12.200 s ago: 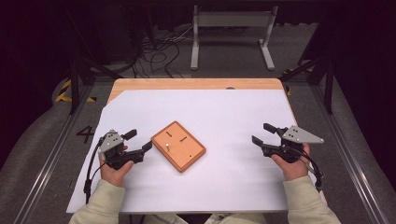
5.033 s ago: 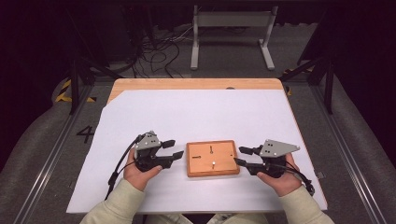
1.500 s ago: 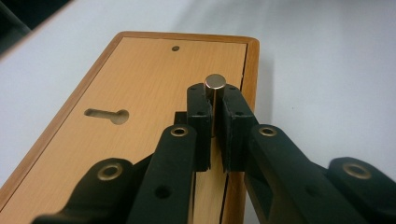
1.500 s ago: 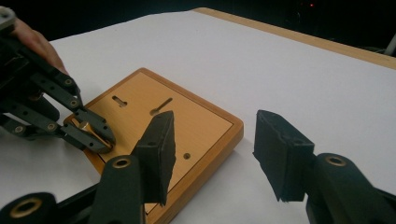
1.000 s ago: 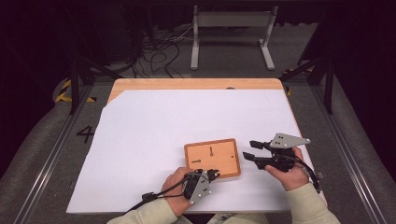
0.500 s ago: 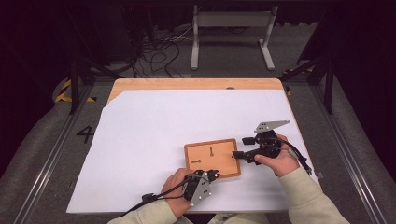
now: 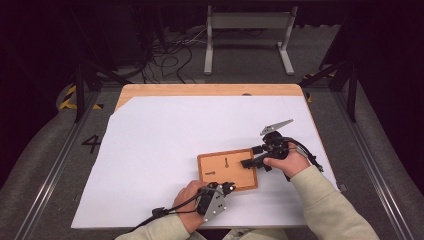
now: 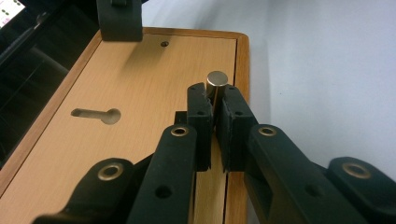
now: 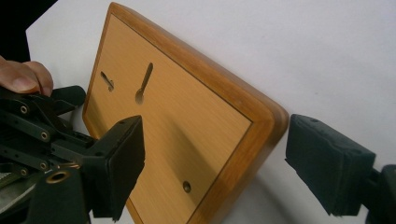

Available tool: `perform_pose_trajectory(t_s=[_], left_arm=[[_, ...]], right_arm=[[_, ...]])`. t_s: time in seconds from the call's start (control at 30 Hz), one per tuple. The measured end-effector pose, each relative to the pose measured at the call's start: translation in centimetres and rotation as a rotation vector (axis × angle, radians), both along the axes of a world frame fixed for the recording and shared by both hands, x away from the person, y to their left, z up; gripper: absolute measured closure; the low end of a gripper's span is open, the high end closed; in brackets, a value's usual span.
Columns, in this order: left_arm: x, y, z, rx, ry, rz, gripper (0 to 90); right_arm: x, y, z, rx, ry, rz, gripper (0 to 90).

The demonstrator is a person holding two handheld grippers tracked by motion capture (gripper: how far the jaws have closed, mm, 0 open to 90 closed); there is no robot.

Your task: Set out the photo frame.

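Note:
A flat wooden board [image 7: 227, 171] with two keyhole slots [image 8: 95, 114] lies on the white sheet. A short metal pin [image 8: 217, 80] stands upright near the board's edge, and my left gripper [image 8: 214, 100] is shut on it. From above, the left gripper [image 7: 226, 188] sits at the board's near edge. My right gripper [image 9: 219, 154] is open, its jaws having just been opening, and straddles the board's corner without touching: one pad hovers over the wood, the other over the sheet. In the high view the right gripper [image 7: 253, 156] is at the board's right edge.
The white sheet [image 7: 165, 135] covers most of the wooden table [image 7: 200, 90]. One jaw of the right gripper [image 8: 119, 21] shows at the far end of the board. Cables trail from both grippers. Dark floor, rails and a metal stand lie beyond the table.
My right gripper has moved left and away from me onto the board's right edge, and its jaws stand wider. The left gripper and the board have stayed put.

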State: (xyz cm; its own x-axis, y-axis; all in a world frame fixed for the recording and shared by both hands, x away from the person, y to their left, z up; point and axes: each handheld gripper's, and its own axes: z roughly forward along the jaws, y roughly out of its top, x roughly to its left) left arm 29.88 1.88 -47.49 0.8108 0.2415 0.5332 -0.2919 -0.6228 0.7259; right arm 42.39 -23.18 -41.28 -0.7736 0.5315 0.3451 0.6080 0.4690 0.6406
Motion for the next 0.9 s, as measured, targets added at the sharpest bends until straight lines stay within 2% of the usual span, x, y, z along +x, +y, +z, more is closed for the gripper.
perform_pose_trajectory(t_s=[0.2,0.5,0.53,0.8,0.9], left_arm=[[-0.1,0.0,-0.1,0.0,-0.003,-0.001,84.3],[-0.1,0.0,-0.1,-0.004,0.0,0.001,84.3],[-0.1,0.0,-0.1,-0.004,-0.001,0.001,84.4],[0.0,0.0,0.0,-0.002,-0.005,-0.002,84.3],[0.1,0.1,0.1,-0.005,0.014,-0.012,83.9]], right_arm=[[0.9,0.9,-0.8,0.008,0.069,0.056,21.8],[1.5,1.7,-1.2,0.012,0.101,0.085,23.1],[1.6,1.8,-1.5,0.011,0.117,0.097,26.1],[1.7,1.8,-1.7,0.02,0.138,0.104,33.8],[1.8,1.6,-1.6,0.035,0.143,0.113,35.5]])
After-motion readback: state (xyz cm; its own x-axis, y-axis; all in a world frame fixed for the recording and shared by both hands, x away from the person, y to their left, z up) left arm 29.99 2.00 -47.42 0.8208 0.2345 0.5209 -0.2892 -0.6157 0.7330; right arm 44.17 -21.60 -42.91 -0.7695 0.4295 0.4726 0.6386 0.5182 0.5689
